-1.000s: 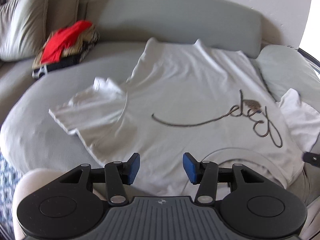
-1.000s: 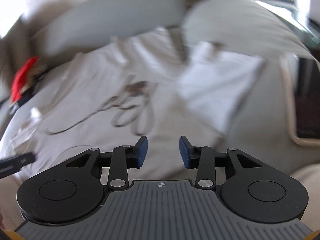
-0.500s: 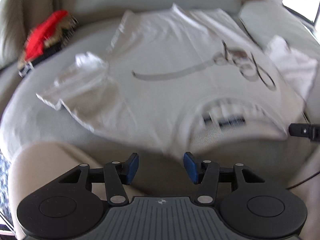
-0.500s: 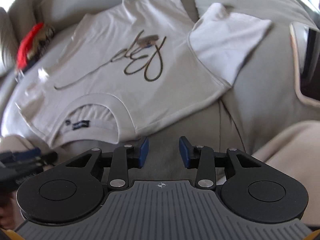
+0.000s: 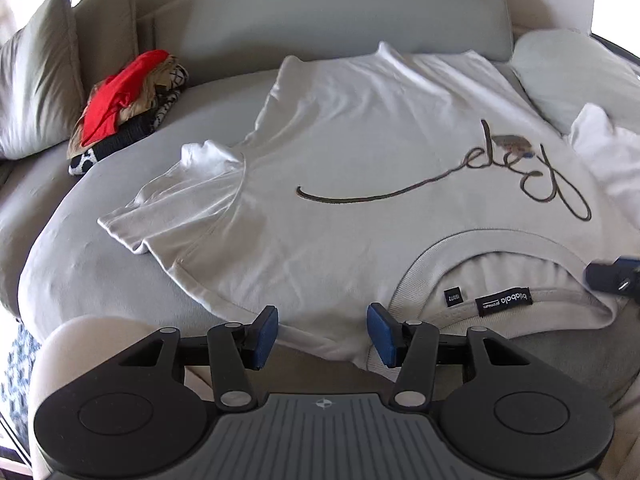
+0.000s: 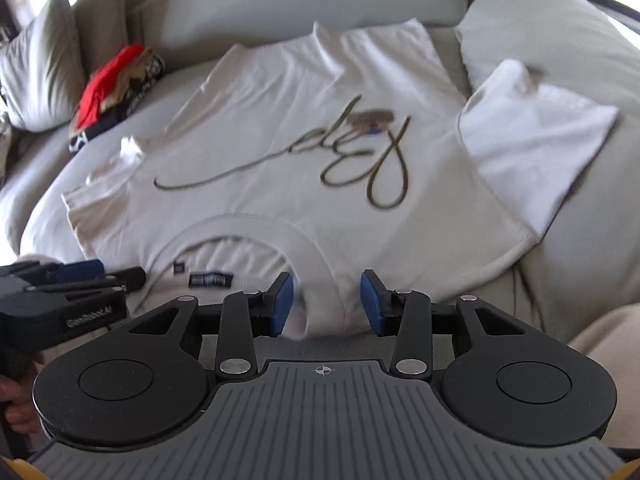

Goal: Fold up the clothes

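Both grippers, the left gripper (image 5: 322,336) and right gripper (image 6: 326,303), hovered with jaws apart at the near shoulder edge of the white T-shirt (image 5: 360,168) spread ahead on the sofa (image 5: 340,12), its neck label (image 5: 503,301) reading "biabala premium".

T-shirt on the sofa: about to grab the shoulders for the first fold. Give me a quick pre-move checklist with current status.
1. T-shirt spread flat, print up: ok, though the left sleeve is rumpled.
2. Left hand-held gripper open at the near shoulder edge: ok, fabric lies between the jaws but is not pinched.
3. Right hand-held gripper open at the collar edge: ok, nothing pinched.
4. Right sleeve flat: ok, it lies spread against the cushion.
5. Clothes pile clear of the shirt: ok, it sits apart near the pillow.
6. Both fabric layers within each jaw gap: cannot tell.
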The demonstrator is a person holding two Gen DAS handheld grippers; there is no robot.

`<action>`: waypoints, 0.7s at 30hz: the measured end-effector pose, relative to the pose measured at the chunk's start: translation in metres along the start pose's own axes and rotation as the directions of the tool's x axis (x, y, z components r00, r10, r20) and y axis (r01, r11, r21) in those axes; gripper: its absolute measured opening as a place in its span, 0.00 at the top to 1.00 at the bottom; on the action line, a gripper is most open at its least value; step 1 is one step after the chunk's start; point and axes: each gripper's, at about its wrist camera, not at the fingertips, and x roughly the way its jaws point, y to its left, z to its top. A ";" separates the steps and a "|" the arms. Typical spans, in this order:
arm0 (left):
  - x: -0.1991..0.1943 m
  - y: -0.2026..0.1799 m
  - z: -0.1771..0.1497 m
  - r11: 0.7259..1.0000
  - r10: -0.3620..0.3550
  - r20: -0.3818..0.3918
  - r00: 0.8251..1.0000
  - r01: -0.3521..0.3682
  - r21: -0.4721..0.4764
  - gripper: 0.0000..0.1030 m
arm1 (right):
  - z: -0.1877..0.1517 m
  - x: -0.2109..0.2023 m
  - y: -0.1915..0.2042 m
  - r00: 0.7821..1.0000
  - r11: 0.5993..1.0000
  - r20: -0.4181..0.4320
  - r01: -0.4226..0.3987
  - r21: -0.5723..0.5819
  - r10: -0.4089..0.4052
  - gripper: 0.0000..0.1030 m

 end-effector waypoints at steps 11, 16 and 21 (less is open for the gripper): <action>-0.055 0.037 0.043 0.993 -0.120 0.018 0.993 0.120 -0.005 0.52 | 0.050 -0.093 -0.013 0.965 0.990 0.238 -0.131 0.059 0.114 0.30; -0.093 0.085 0.107 0.974 -0.177 0.191 0.966 0.199 -0.104 0.51 | 0.114 -0.129 -0.032 0.925 0.985 0.371 -0.133 0.107 0.084 0.19; -0.072 0.117 0.179 0.951 -0.207 0.243 0.948 0.253 -0.179 0.48 | 0.177 -0.115 -0.061 0.933 0.976 0.360 -0.096 0.196 0.020 0.19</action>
